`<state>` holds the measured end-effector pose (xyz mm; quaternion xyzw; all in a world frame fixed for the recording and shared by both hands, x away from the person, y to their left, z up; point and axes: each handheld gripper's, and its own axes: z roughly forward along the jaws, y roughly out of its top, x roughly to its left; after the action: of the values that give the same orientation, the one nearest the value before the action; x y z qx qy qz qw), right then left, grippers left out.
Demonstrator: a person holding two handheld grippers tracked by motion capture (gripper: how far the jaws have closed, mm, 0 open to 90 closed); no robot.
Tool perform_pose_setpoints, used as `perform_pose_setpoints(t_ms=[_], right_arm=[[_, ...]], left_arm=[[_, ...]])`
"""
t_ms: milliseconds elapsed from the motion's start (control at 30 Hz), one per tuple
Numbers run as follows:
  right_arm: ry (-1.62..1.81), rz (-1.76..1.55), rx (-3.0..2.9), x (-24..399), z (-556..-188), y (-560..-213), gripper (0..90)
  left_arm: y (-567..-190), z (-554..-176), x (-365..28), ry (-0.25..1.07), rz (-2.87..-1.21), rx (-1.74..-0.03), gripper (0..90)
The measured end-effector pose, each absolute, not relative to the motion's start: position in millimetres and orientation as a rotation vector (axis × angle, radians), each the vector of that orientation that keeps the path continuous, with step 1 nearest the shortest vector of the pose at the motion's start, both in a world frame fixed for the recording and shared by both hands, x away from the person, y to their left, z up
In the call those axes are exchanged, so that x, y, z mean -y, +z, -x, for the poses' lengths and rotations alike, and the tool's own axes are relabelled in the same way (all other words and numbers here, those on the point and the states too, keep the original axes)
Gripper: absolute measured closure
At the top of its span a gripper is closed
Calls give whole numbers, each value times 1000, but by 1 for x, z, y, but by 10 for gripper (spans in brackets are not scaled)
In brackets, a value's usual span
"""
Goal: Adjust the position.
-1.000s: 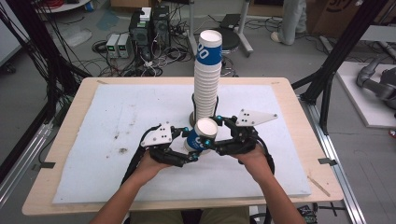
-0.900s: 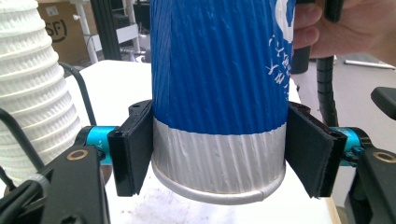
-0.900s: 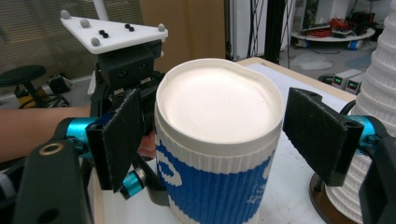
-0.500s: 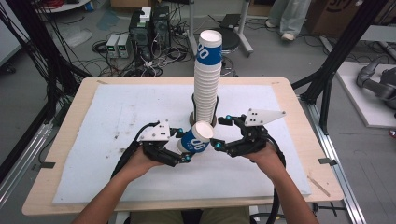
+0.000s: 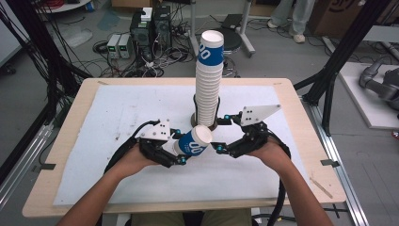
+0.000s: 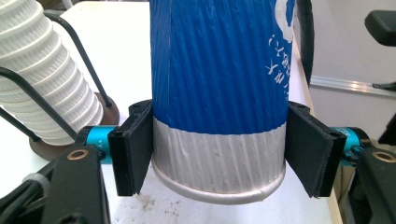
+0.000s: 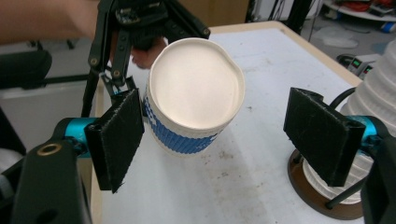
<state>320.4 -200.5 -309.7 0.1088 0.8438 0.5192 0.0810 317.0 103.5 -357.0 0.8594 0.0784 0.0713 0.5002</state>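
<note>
A blue and white ribbed paper cup [image 5: 193, 142] lies tilted above the mat, and my left gripper [image 5: 181, 149] is shut on it. In the left gripper view both pads [image 6: 133, 149] press the cup [image 6: 219, 70] at its white band near the rolled lip. My right gripper [image 5: 222, 133] stands open just right of the cup. In the right gripper view the cup's closed bottom [image 7: 196, 91] faces the camera, a little ahead of the right gripper [image 7: 219, 137], whose jaws stand wide apart. A tall stack of upturned cups [image 5: 209, 80] stands behind on a dark holder [image 5: 195, 117].
A white mat [image 5: 113, 117] covers the wooden table [image 5: 70, 141]. The holder's wire uprights [image 6: 28, 93] flank the stack [image 7: 378, 93]. Black frame posts, cables and electronics [image 5: 141, 33] lie on the floor behind the table. A person's legs [image 5: 287, 19] stand far back.
The cup has come away from the stack's foot, moving left and toward me in the left gripper and tilting. The right gripper has drawn back to the right.
</note>
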Motion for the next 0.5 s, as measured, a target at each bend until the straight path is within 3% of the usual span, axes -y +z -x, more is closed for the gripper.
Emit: perform_pose_setpoints(t_ms=[500], right_arm=[[1447, -188, -2624, 183, -324, -299, 205]], left_arm=[[-347, -323, -101, 152, -2187, -165, 299]])
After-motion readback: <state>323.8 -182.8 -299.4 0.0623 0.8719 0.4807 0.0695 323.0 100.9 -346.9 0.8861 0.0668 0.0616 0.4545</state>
